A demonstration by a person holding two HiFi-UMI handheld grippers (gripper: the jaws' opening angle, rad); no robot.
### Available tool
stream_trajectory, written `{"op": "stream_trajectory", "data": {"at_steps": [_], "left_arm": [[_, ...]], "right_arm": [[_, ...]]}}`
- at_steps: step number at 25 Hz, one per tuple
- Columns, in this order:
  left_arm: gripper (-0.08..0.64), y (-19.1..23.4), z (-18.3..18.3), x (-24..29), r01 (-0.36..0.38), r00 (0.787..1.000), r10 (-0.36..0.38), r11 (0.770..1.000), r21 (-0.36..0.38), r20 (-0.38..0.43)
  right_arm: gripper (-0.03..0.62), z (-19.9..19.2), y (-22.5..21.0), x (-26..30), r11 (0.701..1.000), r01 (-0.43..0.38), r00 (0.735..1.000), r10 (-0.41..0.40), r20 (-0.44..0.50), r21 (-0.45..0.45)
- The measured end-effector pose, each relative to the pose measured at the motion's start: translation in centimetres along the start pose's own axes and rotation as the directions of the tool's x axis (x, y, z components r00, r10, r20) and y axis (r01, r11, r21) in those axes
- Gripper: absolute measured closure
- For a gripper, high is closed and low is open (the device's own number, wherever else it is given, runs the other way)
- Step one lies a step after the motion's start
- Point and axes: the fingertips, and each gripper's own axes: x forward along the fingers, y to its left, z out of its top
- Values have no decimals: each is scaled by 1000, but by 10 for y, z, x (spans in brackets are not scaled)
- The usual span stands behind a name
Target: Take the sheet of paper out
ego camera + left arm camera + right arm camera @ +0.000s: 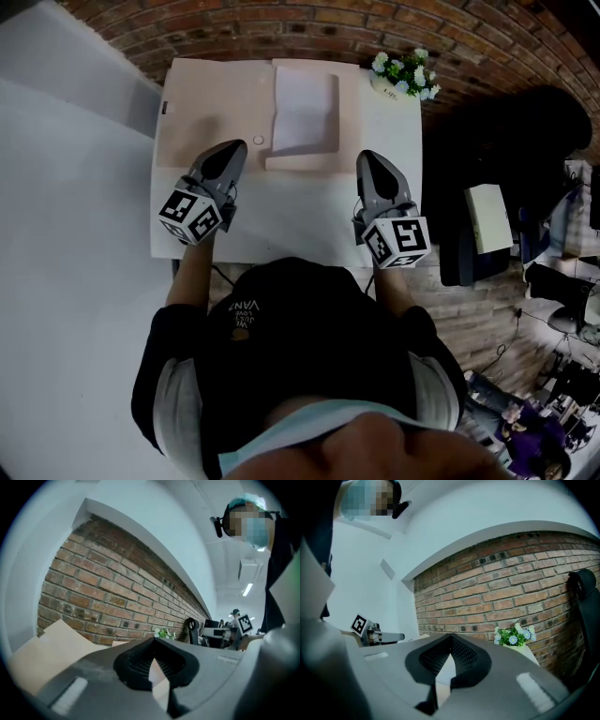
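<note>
A white sheet of paper (pixel 305 106) lies in the right half of an open beige folder (pixel 202 108) at the far side of the white table (pixel 281 220). My left gripper (pixel 233 149) hovers over the folder's near left edge, its jaws shut with nothing between them. My right gripper (pixel 367 157) sits just off the folder's right near corner, shut and empty too. In the left gripper view the closed jaws (pixel 153 640) point level toward the brick wall, and the folder's flap (pixel 44 651) shows at the left. The right gripper view has its closed jaws (pixel 451 637) facing the same wall.
A small pot of flowers (pixel 405 75) stands at the table's far right corner, also seen as flowers (pixel 513 636). A brick wall (pixel 309 28) runs behind the table. A black chair (pixel 511 141) and a desk with clutter are to the right. The person's body fills the near side.
</note>
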Motion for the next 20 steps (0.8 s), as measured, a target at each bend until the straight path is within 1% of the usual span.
{"op": "stream_trajectory", "data": {"at_steps": [2, 5, 9, 15, 17, 20], "left_arm": [[559, 10, -7, 9, -17, 1000, 17, 999, -38, -19], [558, 24, -16, 22, -42, 998, 39, 997, -63, -43], [558, 35, -23, 38, -48, 997, 41, 993, -109, -61], [558, 47, -37, 60, -65, 992, 47, 985, -159, -116], [558, 52, -45, 66, -75, 988, 48, 980, -184, -144], [558, 59, -58, 74, -97, 979, 50, 966, -239, -195]], "right_arm": [[594, -3, -4, 4, 1000, -5, 1000, 5, -6, 4], [594, -7, -9, 10, 1000, -13, 1000, 13, -17, 9], [594, -12, -13, 18, 1000, -25, 999, 26, -32, 19], [594, -21, -19, 29, 998, -40, 998, 42, -52, 42], [594, -24, -21, 32, 998, -44, 997, 46, -58, 49], [594, -27, -22, 35, 997, -49, 996, 53, -66, 56]]}}
